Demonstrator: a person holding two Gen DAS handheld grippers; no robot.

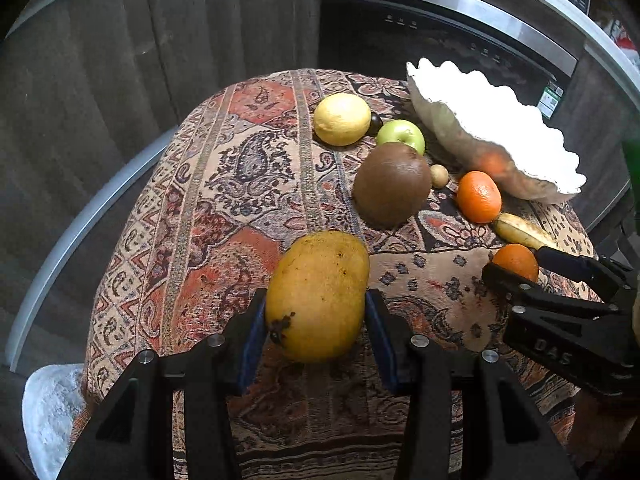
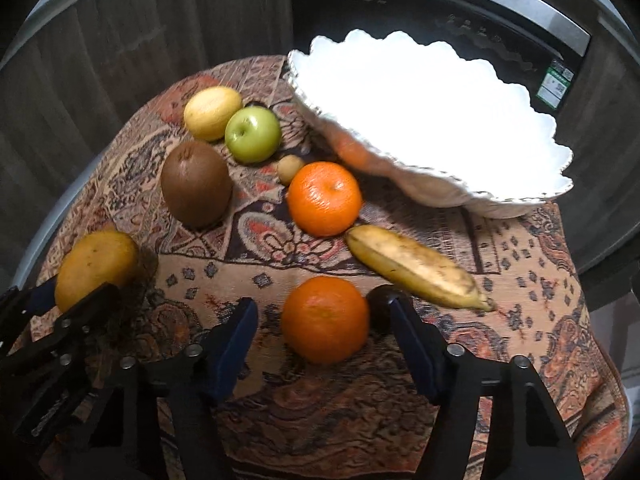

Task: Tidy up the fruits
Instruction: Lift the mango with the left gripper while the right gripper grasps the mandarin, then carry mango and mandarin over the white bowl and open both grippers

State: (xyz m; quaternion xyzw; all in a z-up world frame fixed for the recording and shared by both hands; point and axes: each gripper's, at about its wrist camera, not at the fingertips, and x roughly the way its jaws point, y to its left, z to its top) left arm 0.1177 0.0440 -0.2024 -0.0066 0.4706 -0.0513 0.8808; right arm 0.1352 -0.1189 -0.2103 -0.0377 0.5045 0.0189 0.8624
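Note:
My left gripper [image 1: 316, 304] has its blue pads against both sides of a yellow mango [image 1: 318, 294] on the patterned cloth; the mango also shows in the right wrist view [image 2: 96, 266]. My right gripper [image 2: 324, 312] is open around a near orange [image 2: 325, 318], its pads apart from it; that orange shows in the left wrist view [image 1: 516, 261]. A second orange [image 2: 324, 198], a banana [image 2: 416, 266], a brown kiwi [image 2: 196, 184], a green apple [image 2: 253, 133] and a lemon [image 2: 212, 112] lie on the cloth. A white scalloped bowl [image 2: 460, 188] stands at the back right.
The fruits lie on a round table under a paisley cloth [image 1: 224, 184]. A small tan fruit [image 2: 290, 168] lies by the far orange, a dark small fruit [image 2: 380, 300] by my right finger. A dark oven front [image 2: 400, 12] and wood cabinets stand behind.

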